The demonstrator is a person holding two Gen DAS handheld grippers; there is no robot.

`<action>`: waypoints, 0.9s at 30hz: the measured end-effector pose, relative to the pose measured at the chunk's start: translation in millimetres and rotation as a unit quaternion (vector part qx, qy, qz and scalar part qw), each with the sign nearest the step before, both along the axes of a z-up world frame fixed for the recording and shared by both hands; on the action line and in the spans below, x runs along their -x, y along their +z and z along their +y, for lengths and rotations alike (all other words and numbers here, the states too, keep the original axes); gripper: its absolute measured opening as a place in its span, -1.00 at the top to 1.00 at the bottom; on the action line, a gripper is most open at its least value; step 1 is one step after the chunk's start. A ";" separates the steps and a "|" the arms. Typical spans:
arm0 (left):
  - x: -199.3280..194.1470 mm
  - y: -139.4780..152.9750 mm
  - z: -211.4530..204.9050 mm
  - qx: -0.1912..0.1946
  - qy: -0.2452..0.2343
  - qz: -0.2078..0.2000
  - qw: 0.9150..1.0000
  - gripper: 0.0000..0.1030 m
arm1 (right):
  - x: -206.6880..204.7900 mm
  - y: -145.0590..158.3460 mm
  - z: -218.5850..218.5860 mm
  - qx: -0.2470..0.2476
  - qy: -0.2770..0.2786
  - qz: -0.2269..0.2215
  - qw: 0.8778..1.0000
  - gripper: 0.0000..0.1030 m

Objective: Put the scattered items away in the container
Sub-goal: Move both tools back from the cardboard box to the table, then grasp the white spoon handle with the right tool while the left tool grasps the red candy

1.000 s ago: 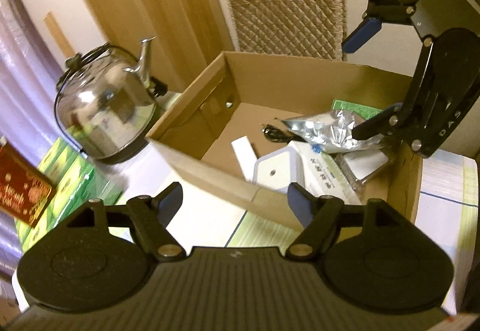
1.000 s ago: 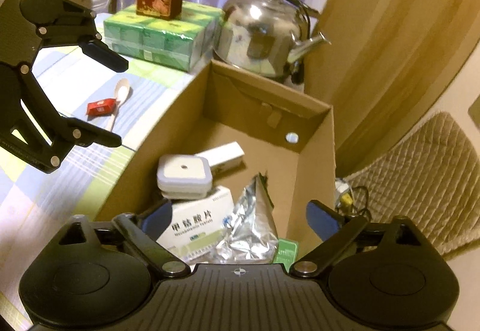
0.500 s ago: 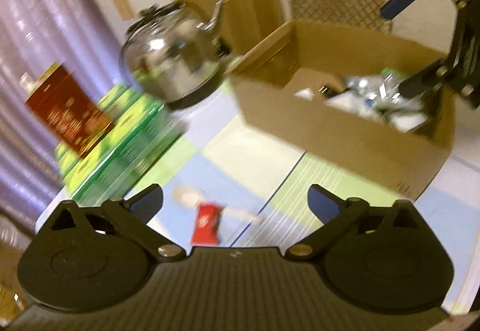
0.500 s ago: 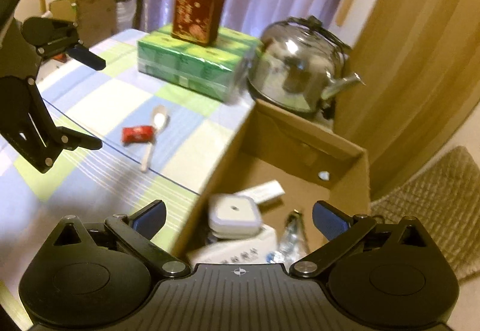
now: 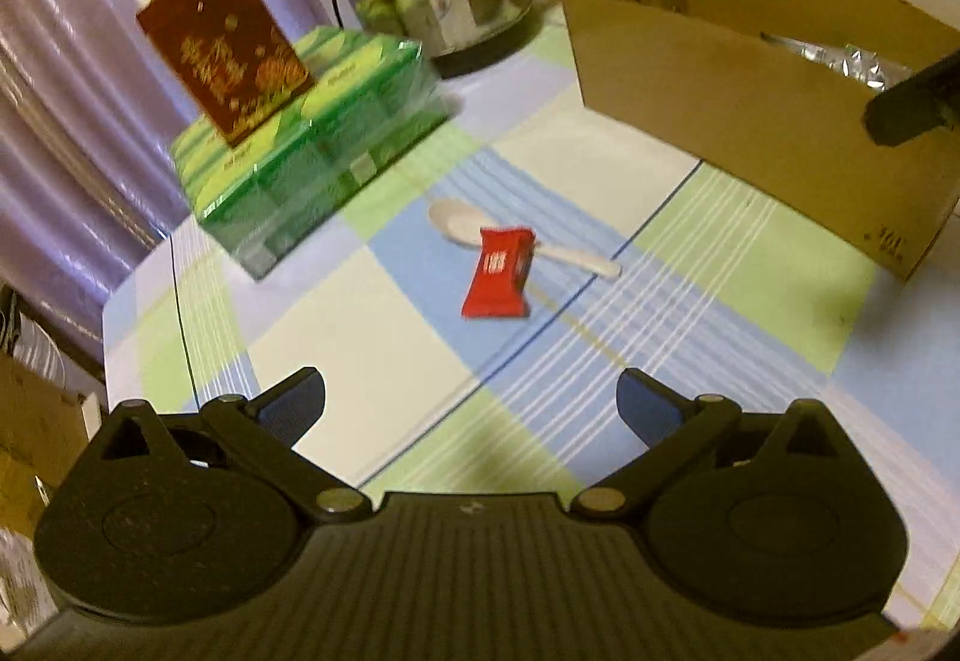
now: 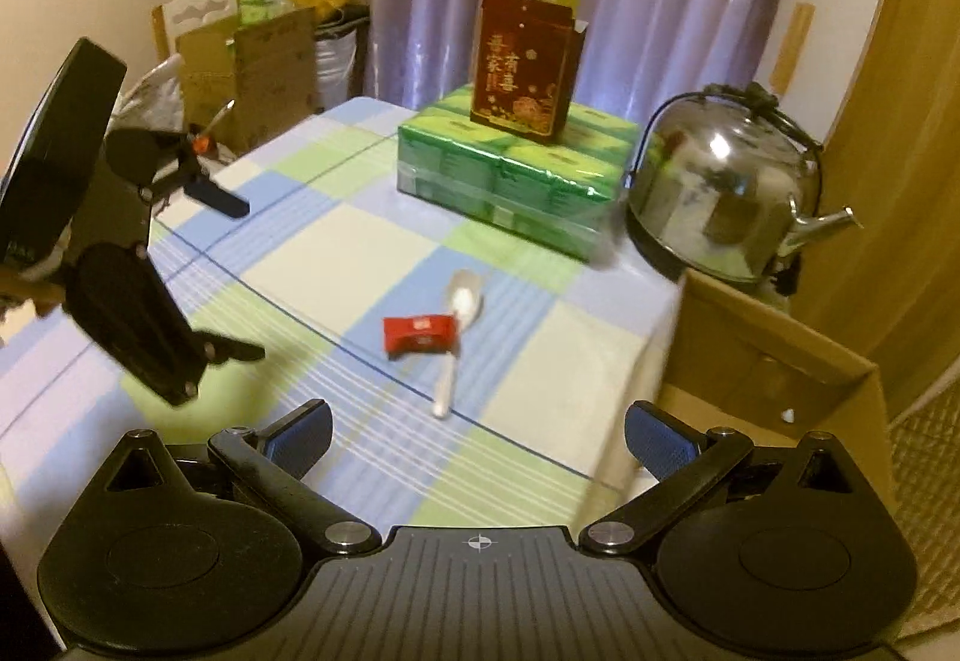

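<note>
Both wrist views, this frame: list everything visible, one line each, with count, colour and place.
Cardboard box: one, brown, table's right side.
Foil pouch: one, silver, inside the box.
Red packet: one, mid-table, lying over the spoon.
Spoon: one, white, mid-table.
Tissue packs: one bundle, green, far side.
Gift bag: one, dark red, atop the tissue packs.
Kettle: one, steel, beside the box.
Tablecloth: checked blue, green, white.
Left gripper: black, fingers open.
Right gripper: black, fingers open.
</note>
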State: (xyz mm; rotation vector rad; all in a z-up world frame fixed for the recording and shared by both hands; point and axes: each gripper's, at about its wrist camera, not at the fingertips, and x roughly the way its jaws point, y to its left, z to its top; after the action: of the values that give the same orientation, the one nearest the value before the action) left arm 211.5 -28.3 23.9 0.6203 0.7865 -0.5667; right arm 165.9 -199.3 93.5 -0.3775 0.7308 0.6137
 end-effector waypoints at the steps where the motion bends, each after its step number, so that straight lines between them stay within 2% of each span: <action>1: -1.1 -2.4 2.9 0.002 0.002 0.004 1.000 -0.98 | -0.9 -3.9 5.1 -0.004 -0.001 0.004 1.000 -0.96; 8: -7.0 -16.2 15.7 0.007 0.012 0.024 1.000 -0.97 | -6.8 -38.3 36.6 -0.016 0.011 0.039 0.999 -0.96; 17: -15.1 -41.1 25.7 0.015 0.032 0.051 0.998 -0.97 | -27.9 -85.8 50.8 -0.019 -0.023 0.067 0.997 -0.91; 19: -18.4 -46.2 27.5 0.019 0.041 0.052 0.998 -0.97 | -35.9 -95.6 50.4 -0.020 -0.032 0.072 0.997 -0.69; 21: -22.0 -49.3 27.1 0.023 0.044 0.050 0.998 -0.97 | -44.2 -105.7 49.7 -0.016 -0.042 0.075 0.996 -0.58; 24: -30.3 -52.7 24.5 0.036 0.053 0.046 0.997 -0.97 | -56.0 -116.3 47.2 -0.011 -0.057 0.078 0.995 -0.22; 27: -41.3 -53.8 20.1 0.053 0.056 0.045 0.996 -0.94 | -69.8 -121.3 46.6 -0.020 -0.066 0.080 0.994 -0.07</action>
State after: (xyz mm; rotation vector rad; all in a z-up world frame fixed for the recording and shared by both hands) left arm 252.8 -8.1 -29.9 0.4529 0.8653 -0.5330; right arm 235.7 -152.7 -27.9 -0.2417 0.8876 0.5367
